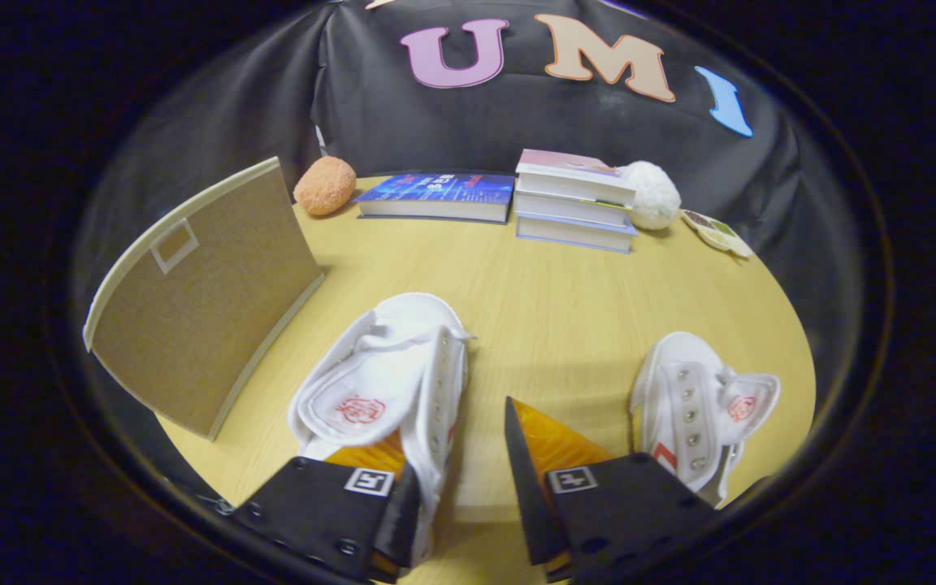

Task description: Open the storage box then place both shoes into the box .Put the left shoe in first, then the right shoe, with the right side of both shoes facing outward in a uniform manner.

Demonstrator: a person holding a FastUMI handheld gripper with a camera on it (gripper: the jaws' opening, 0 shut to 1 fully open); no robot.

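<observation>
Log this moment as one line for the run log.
gripper: open, one finger inside left-hand shoe, wall between fingers | other shoe: on table | storage box: beside, upright

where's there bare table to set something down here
The widest bare patch of table lies beyond the claw, between the two white shoes and the books. A narrower strip runs between the box lid and the nearer shoe. The far edge is crowded. The claw is open, one finger inside that shoe.
</observation>
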